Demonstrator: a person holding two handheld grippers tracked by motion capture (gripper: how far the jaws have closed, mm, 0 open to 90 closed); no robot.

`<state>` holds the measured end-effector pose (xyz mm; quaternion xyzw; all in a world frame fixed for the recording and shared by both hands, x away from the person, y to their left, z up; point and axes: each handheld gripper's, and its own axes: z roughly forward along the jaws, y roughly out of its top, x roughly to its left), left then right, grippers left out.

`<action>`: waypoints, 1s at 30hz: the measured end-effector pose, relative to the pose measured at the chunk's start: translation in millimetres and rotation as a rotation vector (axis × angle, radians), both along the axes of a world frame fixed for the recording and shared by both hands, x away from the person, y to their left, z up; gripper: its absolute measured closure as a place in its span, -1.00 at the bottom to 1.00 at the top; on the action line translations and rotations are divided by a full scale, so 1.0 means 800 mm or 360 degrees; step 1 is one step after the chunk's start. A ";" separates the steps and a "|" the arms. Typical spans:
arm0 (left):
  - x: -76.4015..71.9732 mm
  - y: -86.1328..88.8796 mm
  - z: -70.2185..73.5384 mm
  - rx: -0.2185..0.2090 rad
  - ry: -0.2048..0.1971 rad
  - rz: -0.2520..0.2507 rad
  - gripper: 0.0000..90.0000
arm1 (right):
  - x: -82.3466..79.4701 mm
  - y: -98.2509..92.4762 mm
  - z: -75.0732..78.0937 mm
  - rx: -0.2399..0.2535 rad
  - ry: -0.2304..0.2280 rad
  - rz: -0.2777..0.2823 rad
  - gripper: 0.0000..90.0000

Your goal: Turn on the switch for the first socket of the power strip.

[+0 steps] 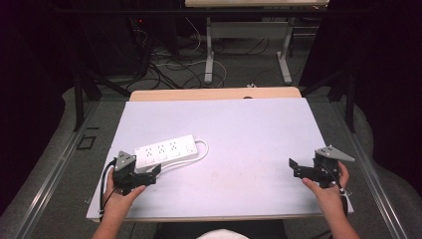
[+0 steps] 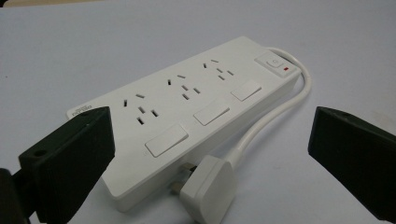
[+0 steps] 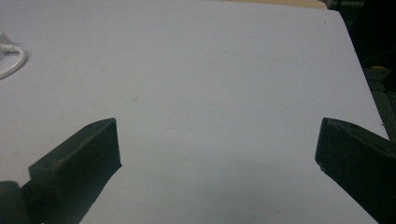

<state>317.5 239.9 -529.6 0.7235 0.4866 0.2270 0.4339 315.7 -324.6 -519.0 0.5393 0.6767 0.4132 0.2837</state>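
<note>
White table [image 1: 259, 139]: white power strip [image 1: 166, 152] lying flat, plug [image 2: 208, 189] beside.

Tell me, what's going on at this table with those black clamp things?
A person sits at a table covered in white, holding a two-jaw tool in each hand. The left tool is open and pointed at a white power strip, its jaws on either side of the strip's near end but not gripping it. The strip's plug lies loose beside it, its cable looping round from the far end. The right tool is open too, hovering over bare tabletop on the other side.
</note>
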 end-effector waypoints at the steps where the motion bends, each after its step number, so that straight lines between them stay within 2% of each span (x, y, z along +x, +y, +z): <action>1: 0.000 0.000 0.000 0.0000 0.0000 0.0000 -0.99 | 0.001 -0.001 -0.001 0.0006 0.0007 -0.0001 -1.00; 3: 0.000 0.001 0.000 -0.0004 0.0004 0.0004 -0.99 | 0.002 -0.001 -0.002 0.0013 0.0011 -0.0018 -1.00; 4: -0.001 0.002 0.000 -0.0010 0.0007 0.0011 -0.99 | 0.002 -0.001 -0.002 0.0015 0.0031 -0.0006 -1.00; 8: 0.000 0.004 0.000 -0.0014 0.0013 0.0013 -0.99 | 0.003 -0.001 -0.003 0.0028 0.0018 -0.0007 -1.00; 9: 0.000 0.003 0.000 -0.0015 0.0015 0.0014 -0.99 | 0.003 -0.001 -0.002 0.0028 0.0036 0.0009 -1.00; 16: -0.001 0.004 0.001 -0.0015 0.0024 0.0028 -0.99 | 0.007 0.000 0.002 -0.0027 0.0057 0.0057 -0.98; 19: -0.002 0.005 0.002 0.0002 0.0038 0.0039 -0.98 | 0.007 0.002 0.004 -0.0019 0.0077 0.0085 -0.91; 22: -0.002 0.006 0.003 -0.0008 0.0043 0.0049 -0.98 | 0.007 0.004 0.005 -0.0072 0.0083 0.0105 -0.88; 30: -0.003 0.003 0.008 0.0024 0.0064 0.0037 -0.95 | 0.007 0.008 0.005 -0.0081 0.0104 0.0120 -0.88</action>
